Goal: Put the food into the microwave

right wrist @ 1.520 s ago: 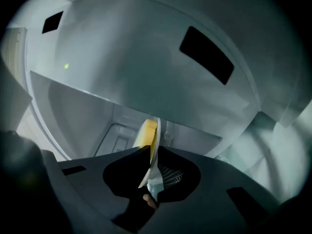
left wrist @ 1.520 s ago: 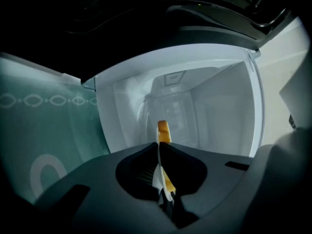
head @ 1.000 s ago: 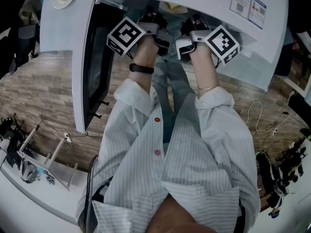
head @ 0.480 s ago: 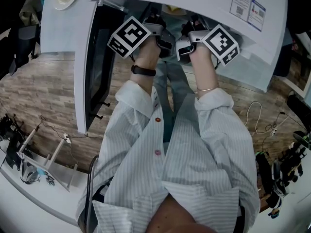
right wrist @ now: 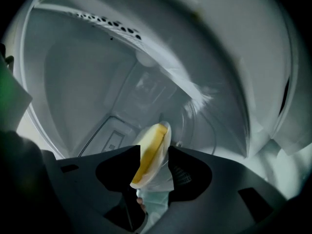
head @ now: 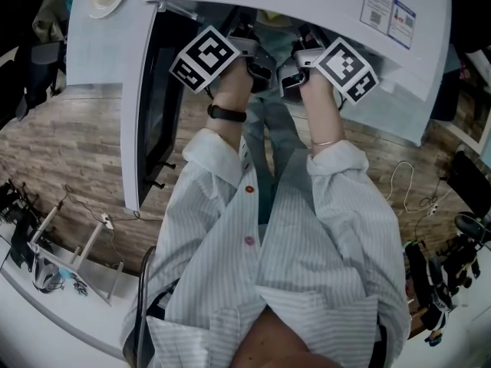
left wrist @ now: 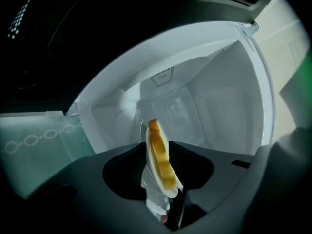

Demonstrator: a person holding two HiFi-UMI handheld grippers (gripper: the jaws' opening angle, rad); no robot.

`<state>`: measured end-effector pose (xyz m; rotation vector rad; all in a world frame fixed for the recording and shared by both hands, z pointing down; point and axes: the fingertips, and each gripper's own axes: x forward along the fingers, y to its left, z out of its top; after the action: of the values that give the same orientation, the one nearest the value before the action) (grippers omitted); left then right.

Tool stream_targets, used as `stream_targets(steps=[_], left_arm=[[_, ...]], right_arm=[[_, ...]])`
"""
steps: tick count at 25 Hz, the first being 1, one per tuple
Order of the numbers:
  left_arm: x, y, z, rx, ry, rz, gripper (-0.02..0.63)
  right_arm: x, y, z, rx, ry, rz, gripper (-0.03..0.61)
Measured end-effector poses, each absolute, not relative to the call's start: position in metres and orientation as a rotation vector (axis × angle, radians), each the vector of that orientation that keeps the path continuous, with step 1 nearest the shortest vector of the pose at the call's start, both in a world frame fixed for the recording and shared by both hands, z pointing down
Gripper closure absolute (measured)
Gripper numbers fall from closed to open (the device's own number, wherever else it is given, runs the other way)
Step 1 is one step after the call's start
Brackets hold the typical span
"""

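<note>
Left tongs: our left gripper (left wrist: 158, 168) reaches into the microwave (left wrist: 222, 104). Its jaws have just been opening and now stand wide, with a dark gap on either side of the plate (left wrist: 152, 182) between them.
Right tongs: our right gripper (right wrist: 150, 172) has also just been opening and stands wide. The plate's rim sits between its jaws, nearly filling the gap.
Food: a yellow slice (left wrist: 160, 155) lies on the white plate, seen edge-on.
Plate's place: at the cavity's near mouth, between both grippers; we cannot tell whether it rests on the floor.
Door (head: 136, 121): swung open on the left.
</note>
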<state>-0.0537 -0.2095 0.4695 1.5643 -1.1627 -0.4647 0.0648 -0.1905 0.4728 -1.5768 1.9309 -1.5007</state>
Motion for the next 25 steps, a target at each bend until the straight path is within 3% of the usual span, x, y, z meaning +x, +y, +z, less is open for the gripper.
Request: stream_targets(steps=[25], left_arm=[[-0.063,-0.203,0.469,1.621,-1.235,-0.39,0.443]], right_arm=[[0.074,-0.175,0.479,-1.767,2.001,-1.447,0.388]])
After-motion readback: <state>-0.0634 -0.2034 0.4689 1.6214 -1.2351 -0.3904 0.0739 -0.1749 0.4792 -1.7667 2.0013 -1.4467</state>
